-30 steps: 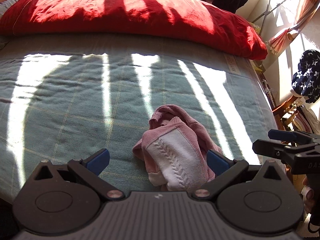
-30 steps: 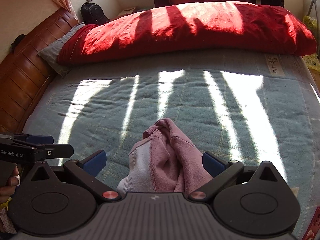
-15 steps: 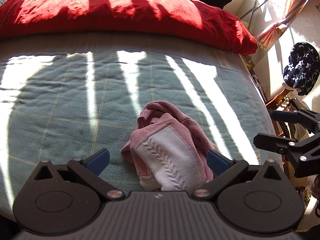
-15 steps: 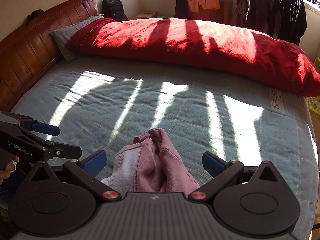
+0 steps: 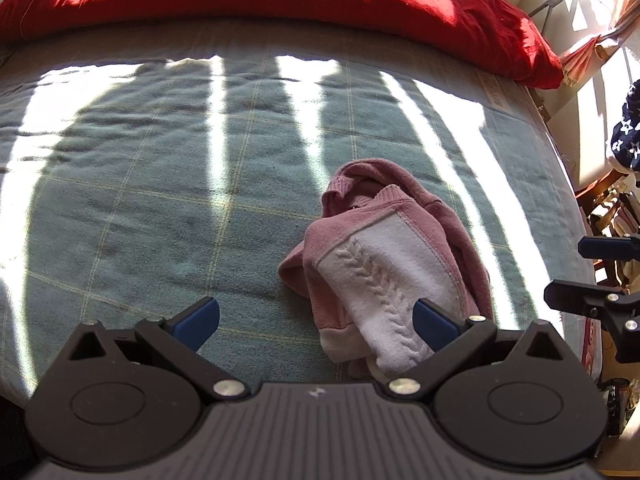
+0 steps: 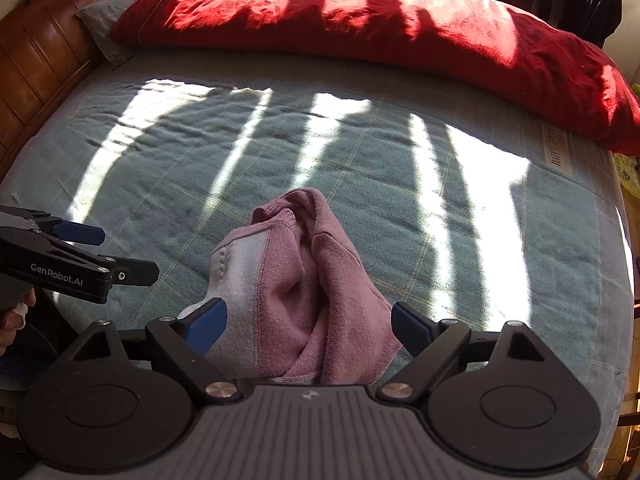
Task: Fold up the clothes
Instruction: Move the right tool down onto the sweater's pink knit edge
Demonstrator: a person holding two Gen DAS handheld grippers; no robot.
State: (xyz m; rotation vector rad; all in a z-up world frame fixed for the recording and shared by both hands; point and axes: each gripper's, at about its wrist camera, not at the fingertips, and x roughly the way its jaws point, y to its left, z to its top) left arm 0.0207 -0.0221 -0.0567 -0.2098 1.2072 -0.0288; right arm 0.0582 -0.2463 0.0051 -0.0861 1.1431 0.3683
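A small pink and white sweater (image 5: 384,264) lay crumpled in a heap on the bed (image 5: 160,184), near the front edge and a little to the right of the middle. The bed was covered with a grey-green blanket with thin pale lines, and bright stripes of sunlight crossed it. In the left wrist view the white panel with a knitted braid pattern faced up, and the pink parts were bunched around it. In the right wrist view mostly the pink side of the sweater (image 6: 304,280) was seen, with a strip of white on its left.

The left gripper (image 5: 316,318) was above the front edge of the bed, with its fingers (image 5: 198,316) wide apart and nothing between them. Its right blue pad stood in front of the lower part of the sweater, but I cannot tell if it touched the cloth. The right gripper (image 6: 306,322) was also spread open, and the sweater lay in the gap between its fingers (image 6: 206,322), not clamped.

Each gripper appeared at the side of the other camera's view: the right one at the right edge, the left gripper (image 6: 88,252) at the left edge, with a part of a hand (image 6: 12,316) on its handle.

A long red duvet (image 6: 380,28) lay along the far side of the bed. A wooden headboard (image 6: 36,60) and a grey pillow (image 6: 108,8) were at the left.
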